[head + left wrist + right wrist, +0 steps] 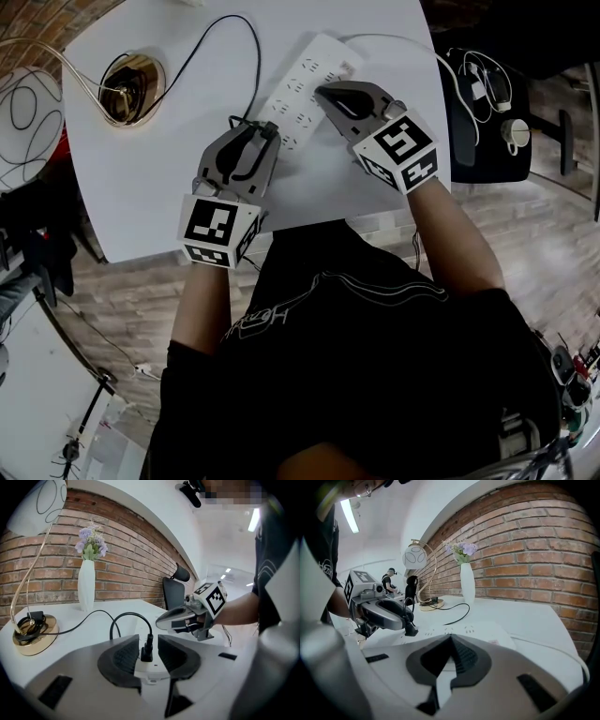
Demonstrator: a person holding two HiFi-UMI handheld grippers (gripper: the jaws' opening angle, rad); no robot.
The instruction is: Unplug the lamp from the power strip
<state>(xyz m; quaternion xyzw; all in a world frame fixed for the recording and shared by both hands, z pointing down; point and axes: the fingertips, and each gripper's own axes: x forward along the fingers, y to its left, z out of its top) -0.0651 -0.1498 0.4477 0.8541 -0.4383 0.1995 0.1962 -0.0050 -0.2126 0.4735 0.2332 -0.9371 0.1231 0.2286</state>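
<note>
1. My left tongs [147,638] stand wide. The two dark ribbed pads sit on either side of the small black plug [146,652] with a gap on each side, so nothing is gripped yet.
2. That plug is seated upright in the long white plastic power strip [149,671], at the end nearest me. Its thin black cable [123,616] loops up and runs off across the white tabletop [159,192].
3. My right tongs [449,641] are closed tip to tip with nothing between them. In the head view they lie over the farther part of the strip. I judge they are resting on it to hold it down, though I cannot be sure they touch it.
4. The cable leads to the lamp with the round gold base [32,638], which stands well apart on my left. A tall white vase with purple flowers [86,590] stands by the brick wall, out of the way.
5. As I read it, the step in hand is the grasp on the plug. The lamp is not yet unplugged.
6. The next move calls for closing the left tongs squarely on the plug's body rather than on the cable. I would then draw it straight up out of the socket while the right tongs keep the strip pinned.
7. If the strip is not held firmly, I expect it to lift with the plug. A pinch on the cable alone would likely slip.
</note>
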